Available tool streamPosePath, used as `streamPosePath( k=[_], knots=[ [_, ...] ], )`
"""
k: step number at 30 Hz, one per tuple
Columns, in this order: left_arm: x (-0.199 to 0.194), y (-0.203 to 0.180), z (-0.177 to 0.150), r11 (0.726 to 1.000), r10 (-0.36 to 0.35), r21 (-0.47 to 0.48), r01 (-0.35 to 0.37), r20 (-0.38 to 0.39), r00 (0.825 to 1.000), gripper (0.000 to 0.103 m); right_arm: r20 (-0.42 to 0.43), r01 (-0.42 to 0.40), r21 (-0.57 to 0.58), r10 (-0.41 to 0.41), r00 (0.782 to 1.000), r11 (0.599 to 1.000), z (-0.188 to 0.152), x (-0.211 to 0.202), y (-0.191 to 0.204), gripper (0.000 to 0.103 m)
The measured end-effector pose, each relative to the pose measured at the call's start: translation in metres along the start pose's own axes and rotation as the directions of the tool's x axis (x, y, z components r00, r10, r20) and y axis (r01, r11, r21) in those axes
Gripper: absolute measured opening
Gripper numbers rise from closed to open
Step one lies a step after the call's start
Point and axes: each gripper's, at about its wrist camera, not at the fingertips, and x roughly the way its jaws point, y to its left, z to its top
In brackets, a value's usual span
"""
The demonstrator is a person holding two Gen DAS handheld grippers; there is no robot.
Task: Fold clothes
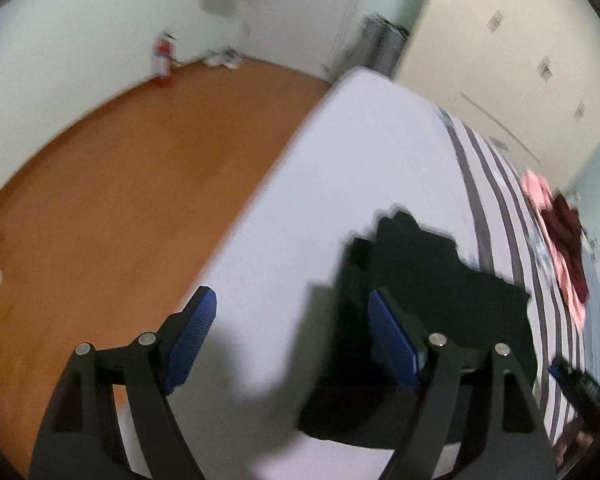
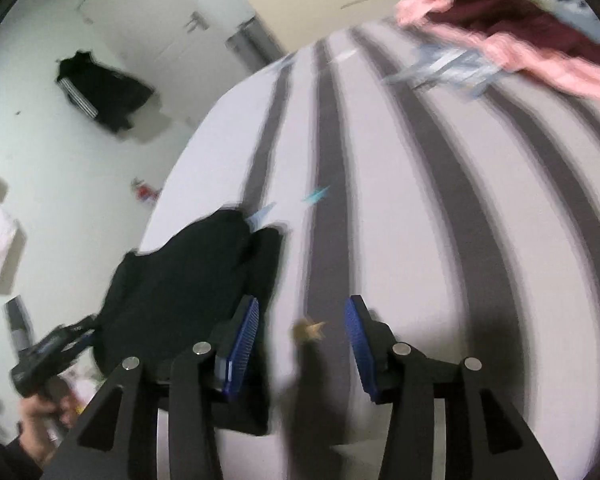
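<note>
A black garment lies folded on the striped bed sheet, near the bed's edge. My left gripper hovers over its left side, open, with only bare sheet between the blue pads. In the right wrist view the same black garment lies left of my right gripper. That gripper is open above the grey-striped sheet and holds nothing. A heap of pink and maroon clothes lies at the far end of the bed, with a pale blue striped piece beside it.
Brown wooden floor runs left of the bed edge, with a red fire extinguisher by the wall. A dark garment hangs on the white wall. A small tan scrap lies on the sheet. A person's hand shows at lower left.
</note>
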Motion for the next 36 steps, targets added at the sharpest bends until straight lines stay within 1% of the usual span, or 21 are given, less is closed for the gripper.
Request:
streamPosePath(
  k=[1, 2, 3, 4, 6, 7, 8, 9, 11, 13, 15, 17, 22, 24, 25, 27, 29, 31, 34, 35, 36],
  knots=[
    [-0.005, -0.004, 0.002, 1.0, -0.018, 0.008, 0.018, 0.025, 1.0, 0.075, 0.021, 0.022, -0.028, -0.021, 1.0, 0.999, 0.004, 0.001, 0.008, 0.043],
    [-0.003, -0.023, 0.002, 0.997, -0.025, 0.078, 0.022, 0.035, 0.999, 0.053, 0.046, 0.042, -0.063, -0.039, 0.998, 0.997, 0.008, 0.002, 0.019, 0.043],
    [0.0, -0.045, 0.002, 0.987, -0.03, 0.158, 0.023, 0.042, 0.999, 0.013, 0.072, 0.063, -0.097, -0.056, 0.996, 0.993, 0.012, 0.003, 0.031, 0.043],
    [0.007, -0.068, 0.0, 0.965, 0.002, 0.264, -0.012, 0.038, 0.999, 0.0, 0.097, 0.085, -0.131, -0.073, 0.993, 0.988, 0.016, 0.005, 0.042, 0.043],
    [0.031, -0.122, -0.004, 0.936, -0.062, 0.347, 0.049, 0.025, 0.998, 0.0, 0.154, 0.118, -0.234, -0.084, 0.985, 0.965, 0.017, 0.016, 0.08, 0.039],
    [0.037, -0.132, -0.006, 0.932, -0.075, 0.357, 0.064, 0.017, 0.997, 0.0, 0.163, 0.119, -0.276, -0.076, 0.984, 0.954, 0.011, 0.024, 0.092, 0.037],
    [0.046, -0.141, -0.008, 0.93, -0.097, 0.357, 0.09, 0.004, 0.995, 0.0, 0.167, 0.117, -0.312, -0.067, 0.984, 0.943, 0.003, 0.033, 0.102, 0.031],
    [0.057, -0.148, -0.011, 0.927, -0.112, 0.36, 0.109, -0.012, 0.994, 0.0, 0.163, 0.108, -0.342, -0.054, 0.985, 0.933, -0.002, 0.044, 0.115, 0.029],
    [0.08, -0.153, -0.016, 0.926, -0.091, 0.366, 0.098, -0.035, 0.995, 0.0, 0.143, 0.097, -0.381, -0.045, 0.989, 0.92, -0.009, 0.068, 0.135, 0.029],
    [0.095, -0.146, -0.021, 0.92, -0.096, 0.377, 0.11, -0.053, 0.994, 0.0, 0.111, 0.104, -0.392, -0.065, 0.992, 0.914, -0.013, 0.091, 0.14, 0.026],
    [0.109, -0.137, -0.025, 0.913, -0.104, 0.388, 0.124, -0.071, 0.992, 0.002, 0.091, 0.129, -0.363, -0.102, 0.991, 0.923, -0.017, 0.11, 0.125, 0.012],
    [0.107, -0.135, -0.021, 0.911, -0.123, 0.387, 0.142, -0.073, 0.99, 0.002, 0.099, 0.134, -0.329, -0.107, 0.989, 0.935, -0.016, 0.115, 0.108, 0.0],
    [0.103, -0.128, -0.015, 0.916, -0.171, 0.354, 0.187, -0.077, 0.982, 0.002, 0.095, 0.103, -0.311, -0.078, 0.992, 0.945, -0.006, 0.112, 0.095, 0.0],
    [0.095, -0.125, -0.011, 0.936, -0.143, 0.321, 0.146, -0.034, 0.989, 0.002, 0.096, 0.107, -0.329, -0.08, 0.992, 0.938, -0.005, 0.113, 0.096, 0.0],
    [0.094, -0.119, -0.006, 0.951, -0.098, 0.294, 0.095, -0.003, 0.995, 0.002, 0.107, 0.122, -0.329, -0.092, 0.99, 0.936, -0.004, 0.11, 0.092, 0.0],
    [0.09, -0.094, 0.002, 0.977, -0.055, 0.208, 0.051, 0.014, 0.998, 0.002, 0.131, 0.168, -0.295, -0.134, 0.982, 0.941, 0.0, 0.103, 0.078, 0.001],
    [0.091, -0.085, 0.004, 0.979, 0.0, 0.203, 0.0, -0.001, 1.0, 0.002, 0.132, 0.217, -0.217, -0.191, 0.973, 0.952, 0.01, 0.098, 0.054, 0.007],
    [0.084, -0.08, 0.004, 0.976, 0.027, 0.218, -0.025, -0.005, 1.0, 0.002, 0.108, 0.25, -0.16, -0.234, 0.966, 0.955, 0.02, 0.093, 0.029, 0.007],
    [0.055, -0.09, 0.0, 0.967, 0.057, 0.246, -0.058, 0.01, 0.998, 0.002, 0.14, 0.267, -0.205, -0.242, 0.96, 0.942, 0.028, 0.067, 0.021, 0.007],
    [0.041, -0.094, -0.004, 0.967, 0.055, 0.247, -0.057, 0.018, 0.998, 0.004, 0.148, 0.269, -0.22, -0.241, 0.959, 0.938, 0.029, 0.057, 0.022, 0.011],
    [0.026, -0.098, -0.008, 0.968, 0.05, 0.246, -0.055, 0.026, 0.998, 0.006, 0.153, 0.27, -0.234, -0.239, 0.959, 0.934, 0.029, 0.048, 0.024, 0.021]
  ],
)
